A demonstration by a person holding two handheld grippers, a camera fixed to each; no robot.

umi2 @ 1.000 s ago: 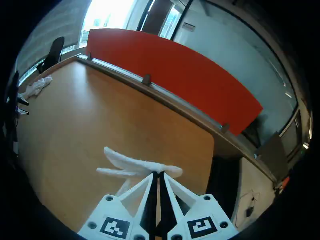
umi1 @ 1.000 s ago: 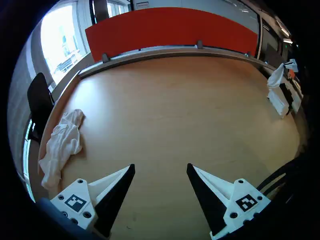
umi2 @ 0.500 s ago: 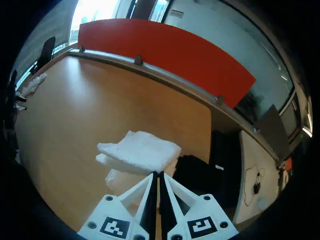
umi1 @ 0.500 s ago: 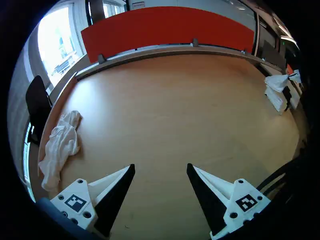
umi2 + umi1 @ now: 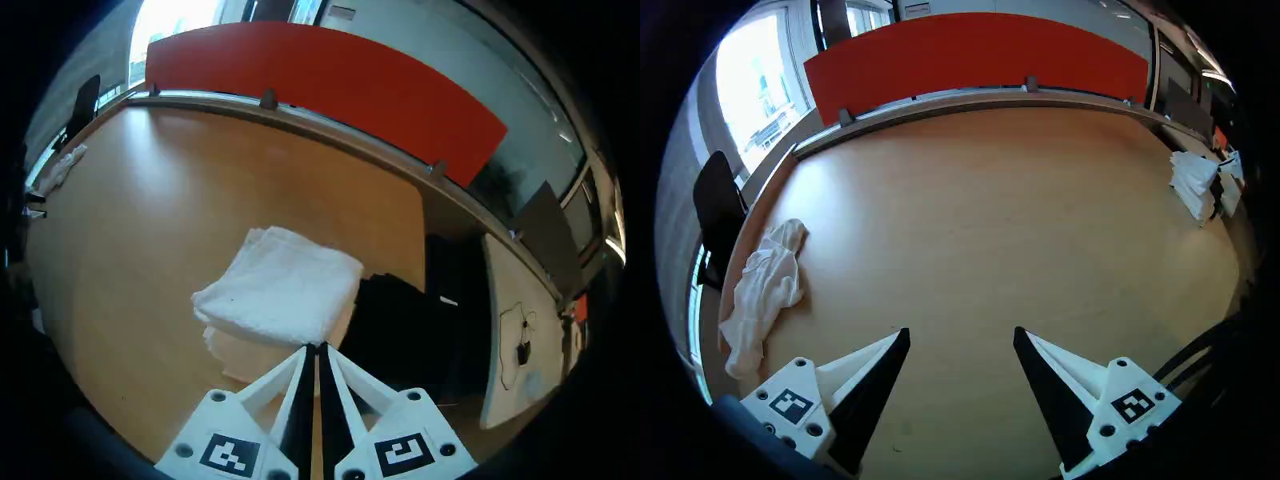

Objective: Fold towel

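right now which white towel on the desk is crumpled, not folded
The crumpled towel lying loose by the black chair, at the desk's edge. The folded towel at the right gripper's tips sits flat and square on a stack.

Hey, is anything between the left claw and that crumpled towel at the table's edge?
Nothing visible. The left claw is open over the table, and the crumpled towel lies off to its left by the edge, only bare wood between them. The folded towel in the shut right claw is at the opposite edge.
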